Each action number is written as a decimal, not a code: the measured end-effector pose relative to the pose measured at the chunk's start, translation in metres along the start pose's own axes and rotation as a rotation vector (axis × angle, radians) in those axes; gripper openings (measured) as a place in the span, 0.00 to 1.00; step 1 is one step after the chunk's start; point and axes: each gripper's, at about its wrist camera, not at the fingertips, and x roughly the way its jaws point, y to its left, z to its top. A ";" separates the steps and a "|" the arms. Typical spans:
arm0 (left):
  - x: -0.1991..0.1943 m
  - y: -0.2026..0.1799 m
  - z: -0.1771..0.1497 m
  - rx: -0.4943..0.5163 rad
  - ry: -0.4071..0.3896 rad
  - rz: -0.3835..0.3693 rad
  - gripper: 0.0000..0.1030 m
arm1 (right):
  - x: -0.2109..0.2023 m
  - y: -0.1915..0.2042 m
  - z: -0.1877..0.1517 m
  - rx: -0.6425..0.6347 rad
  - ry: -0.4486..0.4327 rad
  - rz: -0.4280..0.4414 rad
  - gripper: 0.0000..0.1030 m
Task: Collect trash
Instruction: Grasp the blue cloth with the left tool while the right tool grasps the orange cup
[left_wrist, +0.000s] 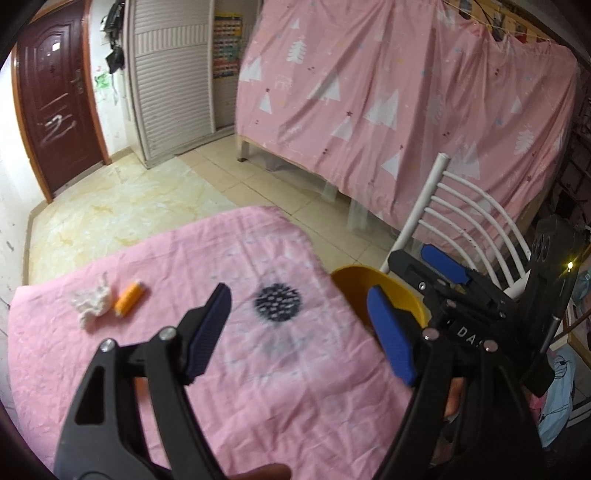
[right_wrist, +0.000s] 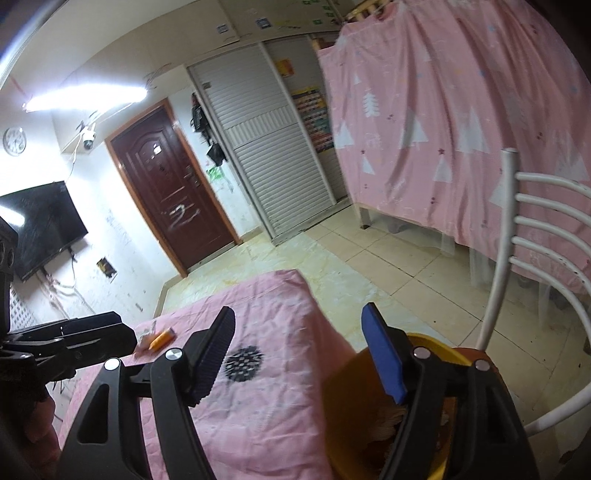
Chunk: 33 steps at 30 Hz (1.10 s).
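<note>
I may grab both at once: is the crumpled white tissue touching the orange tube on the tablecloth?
Cannot tell. In the left wrist view the tissue and orange tube lie side by side, edges nearly meeting; blur hides any gap.

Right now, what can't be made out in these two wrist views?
- Yellow bin contents: right wrist view, the right gripper covers most of the inside.
- Crumpled tissue in the right wrist view: mostly behind the left gripper.
- Orange tube: any label is too small and blurred.
- White chair: seat out of sight.
</note>
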 end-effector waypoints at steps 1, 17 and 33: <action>-0.002 0.006 -0.002 -0.007 -0.001 0.007 0.71 | 0.003 0.005 0.000 -0.008 0.005 0.004 0.63; -0.035 0.107 -0.036 -0.106 -0.036 0.177 0.71 | 0.048 0.073 -0.012 -0.112 0.097 0.056 0.65; -0.014 0.186 -0.093 -0.186 0.082 0.227 0.71 | 0.086 0.142 -0.035 -0.219 0.197 0.113 0.66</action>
